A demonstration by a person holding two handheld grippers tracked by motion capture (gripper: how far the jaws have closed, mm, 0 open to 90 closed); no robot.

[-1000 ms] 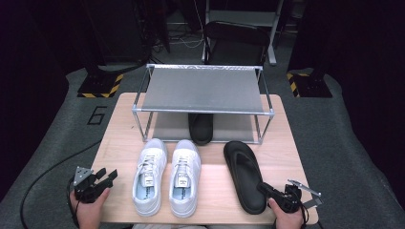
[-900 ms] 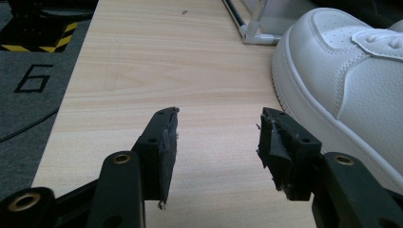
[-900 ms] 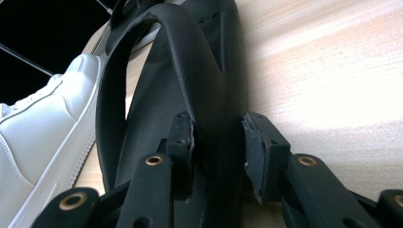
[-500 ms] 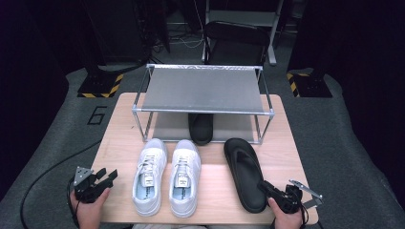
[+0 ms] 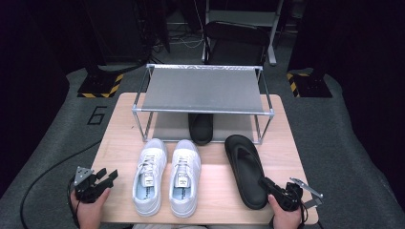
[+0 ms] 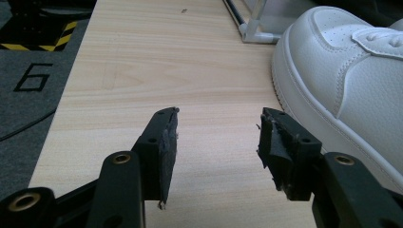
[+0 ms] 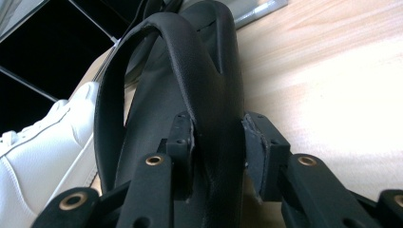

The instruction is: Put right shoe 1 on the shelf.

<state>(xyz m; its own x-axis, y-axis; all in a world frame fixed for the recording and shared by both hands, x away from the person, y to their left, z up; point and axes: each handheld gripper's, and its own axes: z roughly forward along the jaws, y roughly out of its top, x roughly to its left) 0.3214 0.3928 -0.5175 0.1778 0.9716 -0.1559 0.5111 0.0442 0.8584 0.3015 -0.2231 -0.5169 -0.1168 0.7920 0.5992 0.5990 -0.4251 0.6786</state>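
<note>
Nothing on the table has shifted since the earlier frames, and both hands sit where they did. Largest is the pale wood-grain table [image 5: 215, 191] in the middle of the high view, smooth and rectangular; its near edge is cut off at the bottom of the frame. At upper centre stands a metal shoe rack [image 5: 203, 90] of thin silver tubes with a flat grey shelf, and under that shelf a second black sandal [image 5: 200, 128] lies half hidden, only its near end clear. A pair of white sneakers [image 5: 165, 176] of stitched, perforated leather-like material lies at lower centre; small tongue labels are too tiny to read. Right of them lies the black flip-flop [image 5: 246, 169], matte, rubbery and oval, with an arched strap. At lower right the right gripper [image 7: 218, 137] has its black jaws set on either side of the flip-flop's heel end, pads against the sole edge and strap, roughly half closed. At lower left the left gripper [image 6: 218, 137] stands wide apart with bare wood between its worn, frayed pads. A painted "6" [image 5: 97, 115] marks the dark grey floor at left.
</note>
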